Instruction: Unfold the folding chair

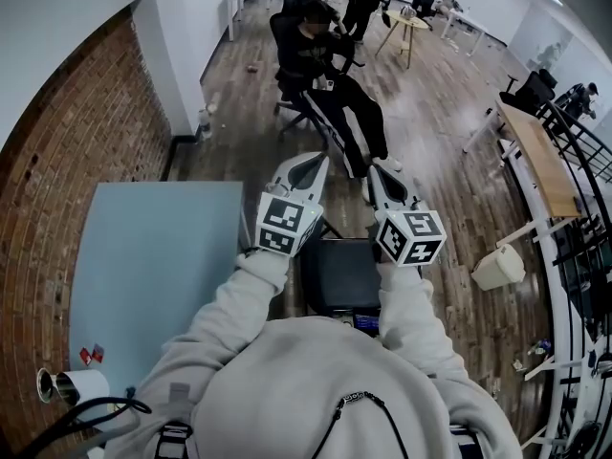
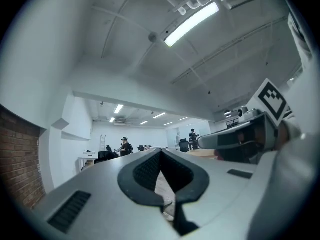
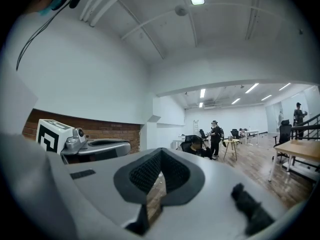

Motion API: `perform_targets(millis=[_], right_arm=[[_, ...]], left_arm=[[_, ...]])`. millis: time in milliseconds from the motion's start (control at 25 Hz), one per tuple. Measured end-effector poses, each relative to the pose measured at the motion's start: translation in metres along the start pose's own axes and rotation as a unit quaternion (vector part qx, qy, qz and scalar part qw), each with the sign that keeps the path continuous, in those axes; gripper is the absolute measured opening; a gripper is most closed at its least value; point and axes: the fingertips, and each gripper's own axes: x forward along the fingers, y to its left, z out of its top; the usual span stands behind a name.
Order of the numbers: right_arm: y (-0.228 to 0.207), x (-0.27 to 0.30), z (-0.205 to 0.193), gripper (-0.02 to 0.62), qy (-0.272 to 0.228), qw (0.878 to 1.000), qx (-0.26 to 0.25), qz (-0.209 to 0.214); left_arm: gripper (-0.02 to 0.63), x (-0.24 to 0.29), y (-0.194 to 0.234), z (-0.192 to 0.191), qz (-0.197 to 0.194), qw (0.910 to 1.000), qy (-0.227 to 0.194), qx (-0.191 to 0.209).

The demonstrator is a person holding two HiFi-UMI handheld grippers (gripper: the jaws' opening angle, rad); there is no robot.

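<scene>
Wood floor (image 1: 449, 161) holds the folding chair (image 1: 339, 273) — stiff, weighty I reckon, best gripped by its frame edge — left gripper (image 1: 308, 163) and right gripper (image 1: 375, 175) fingers pressed together, empty.

One left gripper (image 1: 313, 163), one right gripper (image 1: 375, 173), one folding chair (image 1: 339, 275), one blue-grey table (image 1: 153, 256), one white bin (image 1: 497, 268)

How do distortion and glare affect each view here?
Head view: strong fisheye, the brick wall bows; light even, no blur. Left gripper view: the ceiling light blows out, dark round vignette. Right gripper view: same vignette, straight lines curve.
</scene>
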Motion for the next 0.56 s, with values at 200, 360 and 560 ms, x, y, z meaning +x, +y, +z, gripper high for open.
perform_targets(millis=[200, 360, 560], right_arm=[[-0.006, 0.000, -0.002, 0.005, 0.005, 1.000, 0.000, -0.001], [-0.009, 0.003, -0.002, 0.005, 0.003, 1.000, -0.005, -0.003], [-0.006, 0.012, -0.004, 0.005, 0.002, 1.000, -0.012, 0.003]], left_arm=[[0.005, 0.004, -0.002, -0.001, -0.006, 1.0000, 0.001, -0.008], [0.006, 0.003, 0.000, -0.004, -0.007, 0.9999, 0.002, -0.014], [0.005, 0.001, 0.007, -0.011, -0.005, 1.0000, 0.006, -0.005]])
